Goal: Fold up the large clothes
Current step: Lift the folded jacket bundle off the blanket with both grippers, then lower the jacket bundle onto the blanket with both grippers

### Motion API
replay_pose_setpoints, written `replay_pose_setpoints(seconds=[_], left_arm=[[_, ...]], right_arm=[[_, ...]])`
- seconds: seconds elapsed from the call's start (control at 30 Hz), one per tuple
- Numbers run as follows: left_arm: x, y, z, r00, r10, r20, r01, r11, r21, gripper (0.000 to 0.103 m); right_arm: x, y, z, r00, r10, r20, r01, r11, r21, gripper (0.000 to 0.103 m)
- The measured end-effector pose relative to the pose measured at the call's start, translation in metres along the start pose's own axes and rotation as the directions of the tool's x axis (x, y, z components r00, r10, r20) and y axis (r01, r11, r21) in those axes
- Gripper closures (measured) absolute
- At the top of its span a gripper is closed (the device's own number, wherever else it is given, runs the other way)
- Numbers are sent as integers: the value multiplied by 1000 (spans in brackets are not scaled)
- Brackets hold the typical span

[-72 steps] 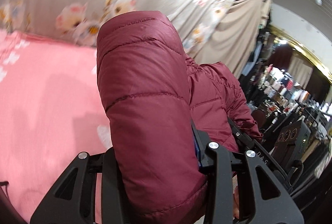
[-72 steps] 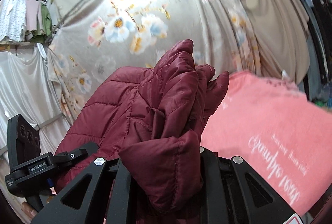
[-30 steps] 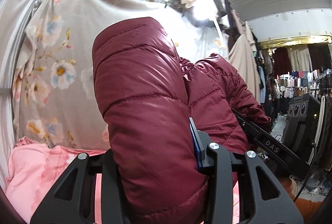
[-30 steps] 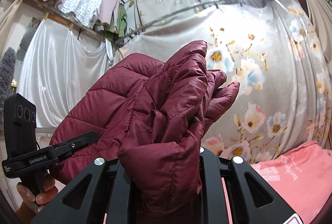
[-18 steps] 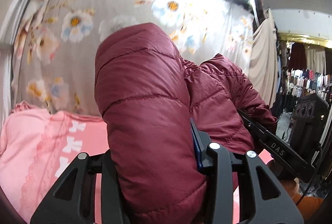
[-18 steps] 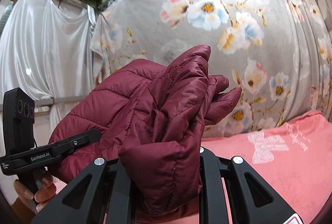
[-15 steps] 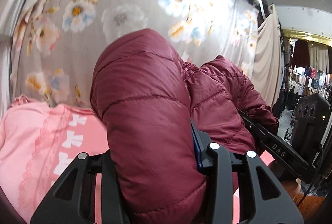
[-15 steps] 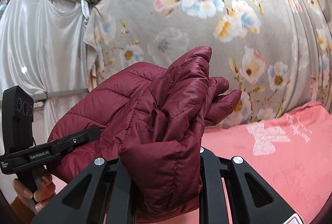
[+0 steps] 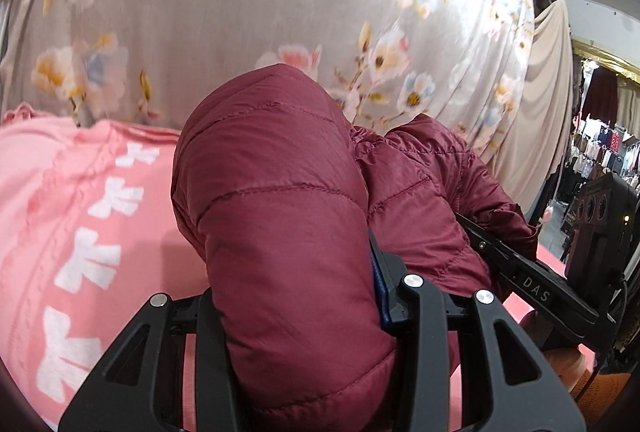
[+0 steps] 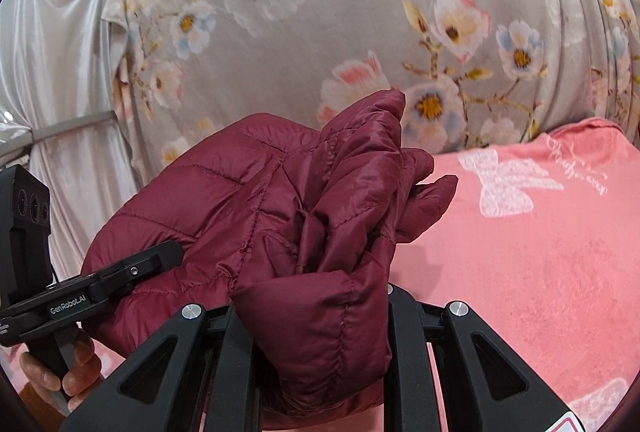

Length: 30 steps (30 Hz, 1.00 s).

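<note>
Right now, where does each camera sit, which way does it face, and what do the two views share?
Left wrist: on the left gripper, facing the pink blanket and floral curtain; right gripper at right.
Right wrist: on the right gripper, facing the same backdrop; left gripper and hand at left.
Shared: the maroon jacket, clamped by both.

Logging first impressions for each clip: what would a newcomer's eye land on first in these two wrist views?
The maroon puffer jacket fills the middle of both views, bunched between the fingers of the left gripper and the right gripper, which are both shut on it. Beneath it spreads a pink blanket with white bow prints, and behind hangs a grey floral curtain.
</note>
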<state>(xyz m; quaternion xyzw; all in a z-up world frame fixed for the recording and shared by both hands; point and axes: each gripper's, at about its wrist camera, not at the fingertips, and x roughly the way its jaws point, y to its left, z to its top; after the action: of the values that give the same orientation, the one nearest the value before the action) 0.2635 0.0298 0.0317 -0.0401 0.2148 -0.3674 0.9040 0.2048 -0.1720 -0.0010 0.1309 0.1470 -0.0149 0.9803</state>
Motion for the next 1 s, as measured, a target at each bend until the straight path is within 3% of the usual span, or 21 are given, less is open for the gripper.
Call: replay_pose_setpoints(seconds=[0.37,0.5,0.63,0.73,0.83,0.9,1.0], left_arm=[[42,20,-50,994,39,-106,-42,999,-30,64],[33,33,-64,993,38,-111,-48,995,-90,61],[16,57,-73,993,18,-118,-44,973,-228,56],[4,79,-80,988,-26,-152,-29,938,-346,45],[-5,92,-82,983,-68,-172,-11,907,-420,29],[-15,98,-78,986,-70,-155,-9,888,-460,14],[-30,106,-70,994,-62,-95,5,859,-512,7]], right_arm=[[38,-19,-44,990,4,-141,-1,1000,22,88],[35,2,-35,990,47,-132,-50,999,-19,88],[44,20,-32,981,72,-182,-82,995,-51,88],[48,18,-45,966,50,-255,-65,997,-51,77],[39,0,-54,951,49,-305,-39,998,41,62],[30,-10,-56,948,64,-312,-37,995,90,51],[23,-22,-55,937,96,-335,-45,987,157,45]])
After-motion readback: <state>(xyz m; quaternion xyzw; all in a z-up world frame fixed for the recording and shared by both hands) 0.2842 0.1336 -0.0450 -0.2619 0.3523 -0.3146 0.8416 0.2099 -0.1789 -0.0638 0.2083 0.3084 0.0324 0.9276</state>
